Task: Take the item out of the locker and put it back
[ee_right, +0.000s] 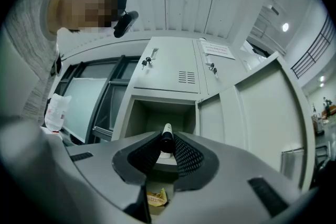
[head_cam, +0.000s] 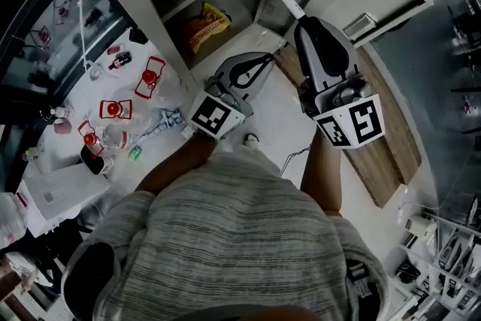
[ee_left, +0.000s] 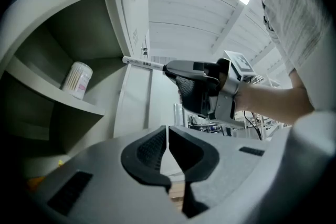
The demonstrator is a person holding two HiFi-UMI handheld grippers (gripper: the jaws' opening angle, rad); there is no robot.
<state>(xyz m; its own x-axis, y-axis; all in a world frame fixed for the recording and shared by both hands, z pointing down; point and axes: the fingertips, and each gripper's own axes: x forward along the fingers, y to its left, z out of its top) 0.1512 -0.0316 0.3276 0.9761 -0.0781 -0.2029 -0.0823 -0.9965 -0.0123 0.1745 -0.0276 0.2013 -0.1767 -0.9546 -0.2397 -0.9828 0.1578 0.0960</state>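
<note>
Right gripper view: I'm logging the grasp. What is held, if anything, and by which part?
A marker, pinched by the right gripper at its near end; the rest juts out toward the locker.

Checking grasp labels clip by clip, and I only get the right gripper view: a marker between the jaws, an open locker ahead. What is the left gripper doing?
Observer: The left gripper is shut on nothing, held beside the right gripper.
Operator: Anything shelved besides the yellow packet?
Observer: A cotton-swab tub stands on the upper shelf.
Operator: Is the marker inside the locker?
Observer: Cannot tell for sure; seen from the side, its tip lies about at the locker's front edge.
</note>
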